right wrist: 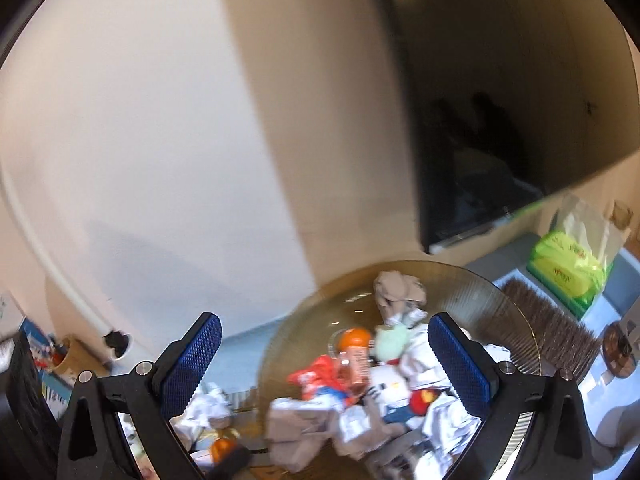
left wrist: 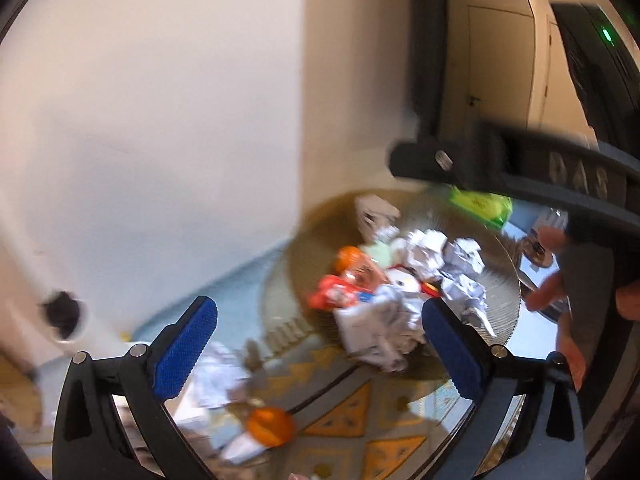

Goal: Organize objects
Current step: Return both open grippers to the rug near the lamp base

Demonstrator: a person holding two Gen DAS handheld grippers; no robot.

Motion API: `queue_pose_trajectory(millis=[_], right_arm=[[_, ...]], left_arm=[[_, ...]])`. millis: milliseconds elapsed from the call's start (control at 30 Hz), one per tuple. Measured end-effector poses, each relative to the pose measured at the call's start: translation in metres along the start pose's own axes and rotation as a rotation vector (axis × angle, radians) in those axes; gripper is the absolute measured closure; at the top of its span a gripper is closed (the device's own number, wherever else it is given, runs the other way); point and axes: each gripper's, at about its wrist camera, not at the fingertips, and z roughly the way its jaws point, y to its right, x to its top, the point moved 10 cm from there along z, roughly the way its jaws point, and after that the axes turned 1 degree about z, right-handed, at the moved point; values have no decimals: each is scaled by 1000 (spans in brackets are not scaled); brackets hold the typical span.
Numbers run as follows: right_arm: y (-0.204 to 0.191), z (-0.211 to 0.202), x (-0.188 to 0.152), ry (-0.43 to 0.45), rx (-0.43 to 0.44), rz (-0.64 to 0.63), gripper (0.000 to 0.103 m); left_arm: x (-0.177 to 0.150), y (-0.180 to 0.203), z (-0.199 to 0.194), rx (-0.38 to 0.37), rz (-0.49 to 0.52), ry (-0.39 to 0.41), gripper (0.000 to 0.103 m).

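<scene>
Both tools stand wide open and empty: the left gripper (left wrist: 320,356) and the right gripper (right wrist: 324,368), each with blue ribbed pads, hang above the round amber glass tray (right wrist: 472,284). On that tray lies a heap: crumpled white paper balls (left wrist: 424,252) toward its far side, a small clear bottle with an orange cap (right wrist: 354,350) near its middle, and a red-and-white snack wrapper (right wrist: 316,376) just beside the bottle. The paper looks light and soft, so it should crush under any pinch; take it across the bulk. The bottle seems stiff and slick, best held across its body. A green tissue pack (right wrist: 568,268) sits beyond the tray.
</scene>
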Motion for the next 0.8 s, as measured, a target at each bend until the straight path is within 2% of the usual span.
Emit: queue_pose_trajectory(millis=[133, 233, 300, 433, 567, 667, 800], right_arm=[[-40, -16, -5, -4, 38, -63, 0], [-68, -25, -18, -11, 71, -101, 0], [-85, -27, -30, -27, 85, -124, 0], [-111, -17, -70, -95, 116, -161, 0], [-117, 3, -122, -186, 131, -171, 0], [-109, 26, -158, -245, 90, -164, 0], [-98, 51, -191, -292, 39, -153, 0]], left_arm=[[8, -44, -39, 55, -36, 40, 0], [2, -86, -65, 117, -53, 46, 0], [-12, -119, -78, 179, -78, 31, 0], [-52, -179, -94, 254, -166, -6, 0], [-104, -213, -87, 341, -170, -82, 0], [-145, -225, -70, 338, -186, -148, 0], [-176, -236, -44, 307, -253, -205, 0]])
